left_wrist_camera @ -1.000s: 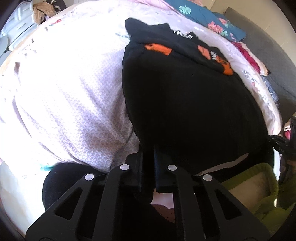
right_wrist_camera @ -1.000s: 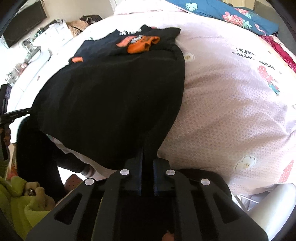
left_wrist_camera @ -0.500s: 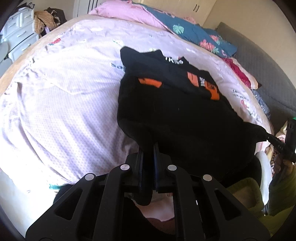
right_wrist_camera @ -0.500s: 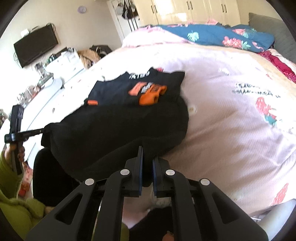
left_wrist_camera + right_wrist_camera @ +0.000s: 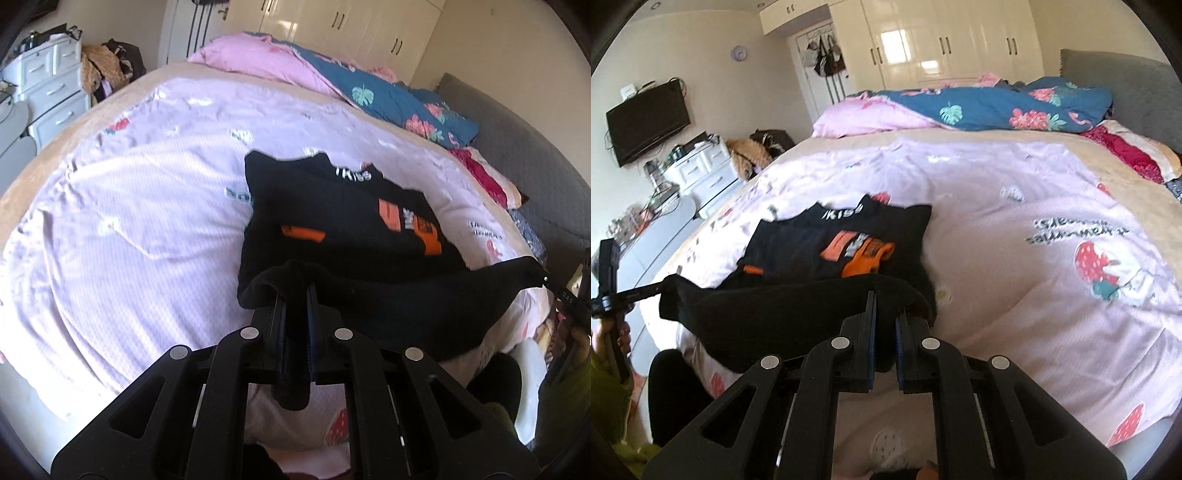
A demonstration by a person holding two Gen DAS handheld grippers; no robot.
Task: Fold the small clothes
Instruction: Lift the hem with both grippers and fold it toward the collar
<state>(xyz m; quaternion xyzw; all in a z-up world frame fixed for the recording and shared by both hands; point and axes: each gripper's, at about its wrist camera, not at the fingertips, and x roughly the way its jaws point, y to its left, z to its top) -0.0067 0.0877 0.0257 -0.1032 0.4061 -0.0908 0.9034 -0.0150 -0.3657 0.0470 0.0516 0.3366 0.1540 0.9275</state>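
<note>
Both tongs, left tongs (image 5: 295, 295) and right tongs (image 5: 885, 306), were clenched on the near hem corners of the black printed cotton T-shirt (image 5: 343, 214), lifted above the pink-quilted bed (image 5: 129, 206), collar lying straight ahead, equally near both.

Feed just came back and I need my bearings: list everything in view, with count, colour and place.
T-shirt: one, black with orange print, on the bed, near hem lifted.
Sheet: one, pale pink, covering the bed.
Quilt: one, blue floral, at the far end of the bed.
Dresser: one, white, left of bed.
TV: one, black, on the wall.
Wardrobe: one, cream, far wall.
Left gripper: black, shut on the hem.
Right gripper: black, shut on the hem.
</note>
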